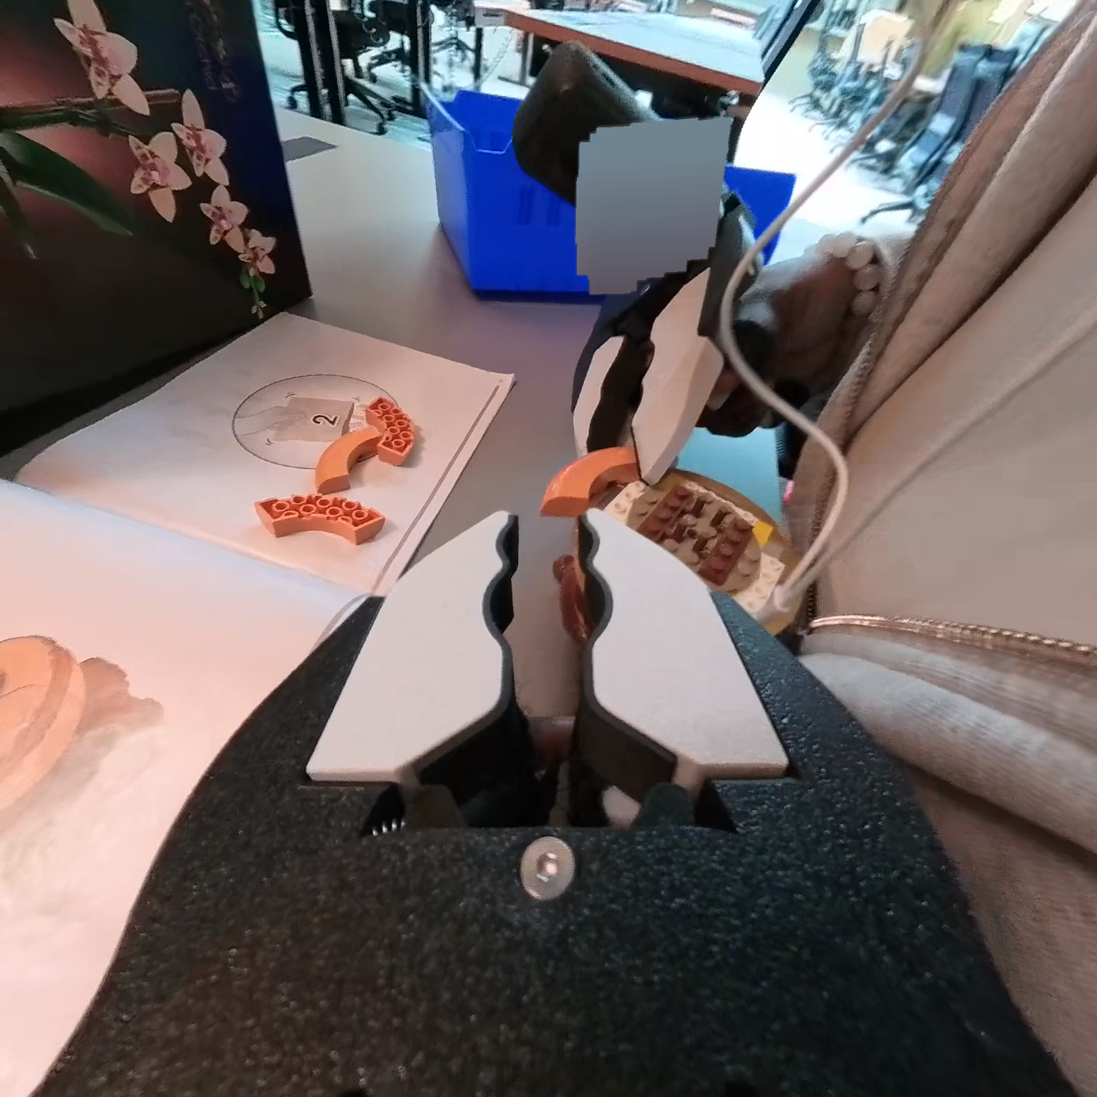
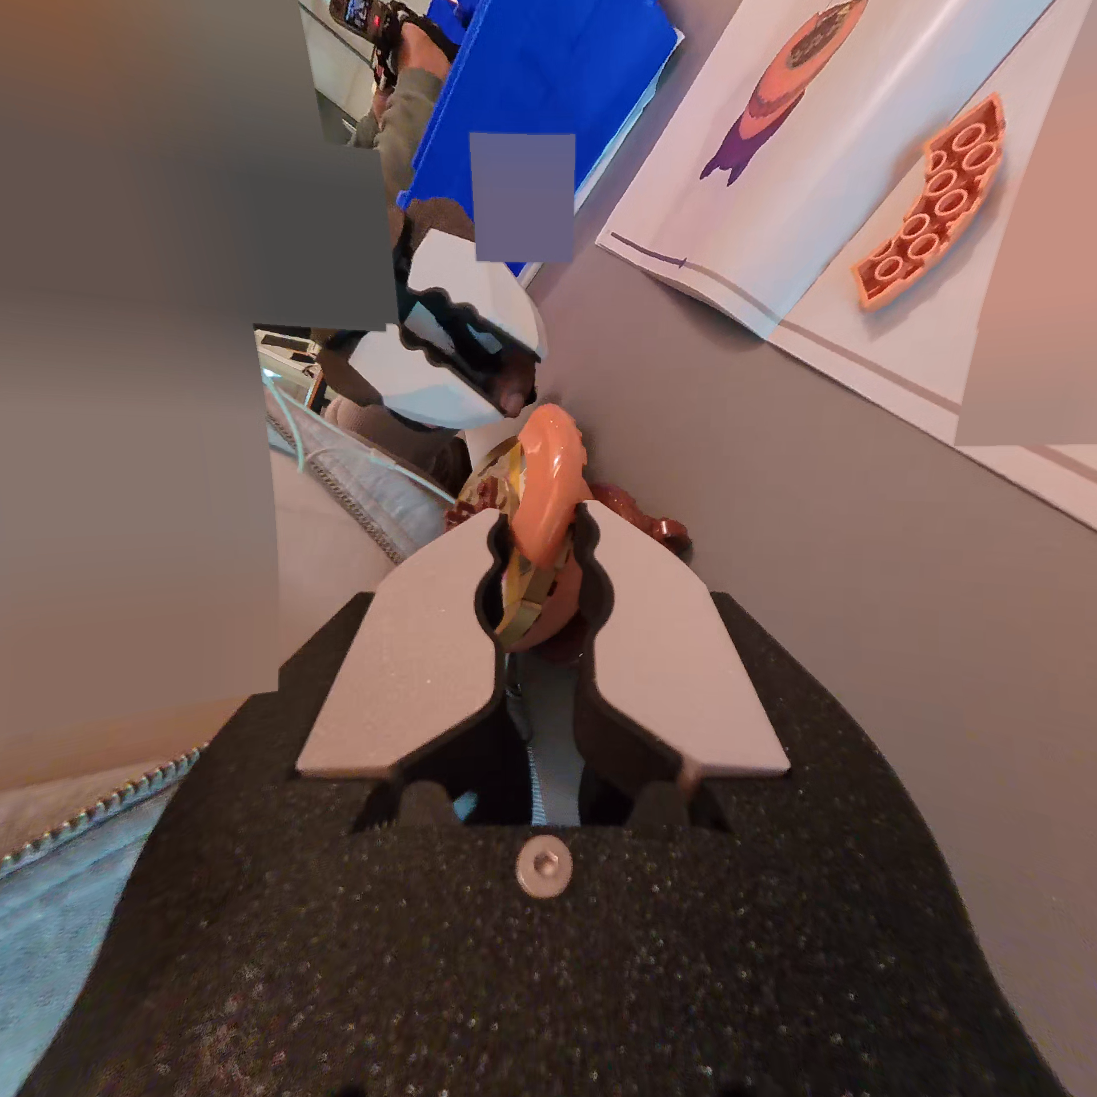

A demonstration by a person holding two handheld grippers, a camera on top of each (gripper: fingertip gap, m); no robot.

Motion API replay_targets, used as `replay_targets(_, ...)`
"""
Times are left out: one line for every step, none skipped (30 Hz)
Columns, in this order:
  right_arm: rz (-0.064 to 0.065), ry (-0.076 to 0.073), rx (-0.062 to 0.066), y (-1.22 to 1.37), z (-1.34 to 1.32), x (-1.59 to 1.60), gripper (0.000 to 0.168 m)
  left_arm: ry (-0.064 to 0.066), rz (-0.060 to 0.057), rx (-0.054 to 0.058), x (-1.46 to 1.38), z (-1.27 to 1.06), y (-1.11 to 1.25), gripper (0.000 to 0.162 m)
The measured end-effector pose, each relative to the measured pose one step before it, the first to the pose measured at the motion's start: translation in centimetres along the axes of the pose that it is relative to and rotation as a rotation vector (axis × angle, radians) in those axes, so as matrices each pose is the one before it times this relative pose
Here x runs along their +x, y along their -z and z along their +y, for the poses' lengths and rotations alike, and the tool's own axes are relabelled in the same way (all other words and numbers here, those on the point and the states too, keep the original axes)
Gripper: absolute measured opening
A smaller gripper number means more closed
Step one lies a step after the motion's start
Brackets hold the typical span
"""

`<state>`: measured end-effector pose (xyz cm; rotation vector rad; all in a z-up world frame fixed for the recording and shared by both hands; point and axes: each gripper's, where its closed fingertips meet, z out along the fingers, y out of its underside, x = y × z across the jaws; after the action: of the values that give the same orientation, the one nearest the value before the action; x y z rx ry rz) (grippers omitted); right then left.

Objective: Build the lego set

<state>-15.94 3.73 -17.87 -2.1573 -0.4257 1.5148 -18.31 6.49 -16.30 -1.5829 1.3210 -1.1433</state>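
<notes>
A round base (image 1: 682, 534) of tan, brown, white and yellow plates sits at the table edge by a person's body. My right gripper (image 2: 540, 525) is shut on an orange curved brick (image 2: 549, 475) at the base's rim (image 2: 525, 593). In the left wrist view it (image 1: 644, 469) comes down from above with that brick (image 1: 585, 484). My left gripper (image 1: 549, 525) is narrowly closed beside the base, with a brown piece (image 1: 570, 599) between its fingers. It also shows in the right wrist view (image 2: 516, 380), with something dark brown at its tips.
Three loose orange curved bricks (image 1: 320, 516) (image 1: 344, 460) (image 1: 395, 430) lie on the open instruction booklet (image 1: 178, 451); one shows in the right wrist view (image 2: 932, 208). A flower-printed box (image 1: 119, 178) stands far left, a blue bin (image 1: 504, 196) behind. A white cable (image 1: 801, 415) hangs at right. The left gripper's tips are roughly 5 cm from the right gripper's.
</notes>
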Motion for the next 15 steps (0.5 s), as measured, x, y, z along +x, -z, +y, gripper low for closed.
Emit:
replay_targets(0.0019, 0.0022, 0.0037, -0.005, -0.033, 0.013, 0.020, -0.0075, -0.0208, 0.0041, -0.142, 0.001, 0.147, 0.019)
replay_targets(-0.0012, 0.0006, 0.0130, 0.003, -0.179, -0.009, 0.021, 0.0018, -0.0169, 0.0131, -0.128, -0.092, 0.176, 0.019)
replay_targets(-0.0157, -0.0013, 0.0289, 0.043, -0.412, -0.209, 0.020, 0.0124, -0.0151, 0.0195, -0.154, -0.150, 0.185, 0.020)
replay_targets(-0.0242, -0.0096, 0.0354, 0.109, -0.509, -0.297, 0.020, 0.0215, -0.0146, 0.0234, -0.201, -0.172, 0.198, 0.020)
replay_targets(-0.0196, -0.0142, 0.0336, 0.153, -0.499, -0.182, 0.020, 0.0269, -0.0133, 0.0256, -0.220, -0.171, 0.227, 0.021)
replay_targets(-0.0100, -0.0138, 0.0324, 0.234, -0.469, -0.016, 0.020, 0.0290, -0.0115, 0.0267, -0.219, -0.189, 0.254, 0.022)
replay_targets(0.0001, -0.0117, 0.0326, 0.305, -0.443, 0.120, 0.020, 0.0284, -0.0087, 0.0262, -0.191, -0.222, 0.262, 0.023)
replay_targets(0.0038, -0.0085, 0.0283, 0.348, -0.357, 0.137, 0.020, 0.0245, -0.0028, 0.0224, -0.087, -0.212, 0.272, 0.024)
replay_targets(0.0035, -0.0025, 0.0219, 0.349, -0.265, 0.085, 0.020, 0.0175, 0.0025, 0.0155, 0.036, -0.163, 0.242, 0.024)
replay_targets(0.0088, 0.0028, 0.0165, 0.335, -0.174, 0.142, 0.020, 0.0106, 0.0014, 0.0097, 0.072, -0.098, 0.211, 0.024)
replay_targets(0.0157, 0.0027, 0.0123, 0.321, -0.094, 0.234, 0.020, 0.0056, -0.0025, 0.0047, 0.072, -0.024, 0.149, 0.025)
replay_targets(0.0119, -0.0049, 0.0115, 0.293, -0.074, 0.219, 0.020, 0.0042, -0.0044, -0.0010, 0.056, 0.065, 0.110, 0.025)
replay_targets(-0.0039, -0.0168, 0.0182, 0.253, -0.126, 0.015, 0.020, 0.0059, -0.0019, -0.0061, 0.113, 0.141, 0.047, 0.026)
replay_targets(-0.0229, -0.0310, 0.0246, 0.216, -0.178, -0.243, 0.020, 0.0092, 0.0066, -0.0102, 0.243, 0.213, 0.002, 0.029)
replay_targets(-0.0390, -0.0416, 0.0293, 0.192, -0.190, -0.472, 0.020, 0.0126, 0.0168, -0.0132, 0.405, 0.255, -0.025, 0.034)
